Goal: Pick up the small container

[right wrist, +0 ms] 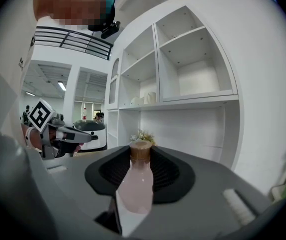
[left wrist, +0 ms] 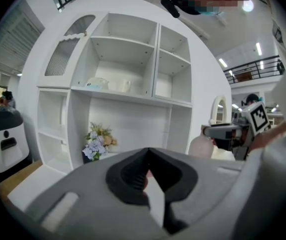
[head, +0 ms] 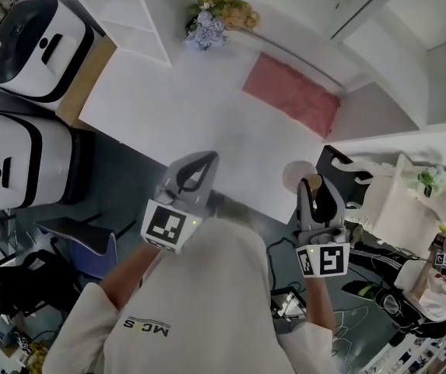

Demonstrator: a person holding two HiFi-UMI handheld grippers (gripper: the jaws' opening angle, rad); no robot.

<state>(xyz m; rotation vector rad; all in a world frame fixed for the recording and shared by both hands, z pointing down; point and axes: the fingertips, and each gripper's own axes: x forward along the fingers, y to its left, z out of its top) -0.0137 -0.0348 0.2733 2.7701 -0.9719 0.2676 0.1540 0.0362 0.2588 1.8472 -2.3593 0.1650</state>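
The small container is a pale pink bottle (right wrist: 134, 184) with a brown cap (right wrist: 140, 151). My right gripper (right wrist: 139, 170) is shut on it, its black pads pressing both sides of the bottle's body. In the head view the bottle (head: 298, 174) hangs at the tips of the right gripper (head: 310, 185), over the white table's near edge. My left gripper (head: 201, 164) hovers to its left, jaws together with nothing between them. From the left gripper view, the left gripper (left wrist: 148, 160) faces the shelf unit, and the bottle (left wrist: 200, 145) shows at the right.
A pink cloth (head: 292, 94) lies on the white table (head: 168, 107), and a flower bunch (head: 215, 18) stands at its back by the white shelf unit (left wrist: 128, 64). Two white-and-black machines (head: 28, 45) stand on the left. A black chair (head: 347, 179) is on the right.
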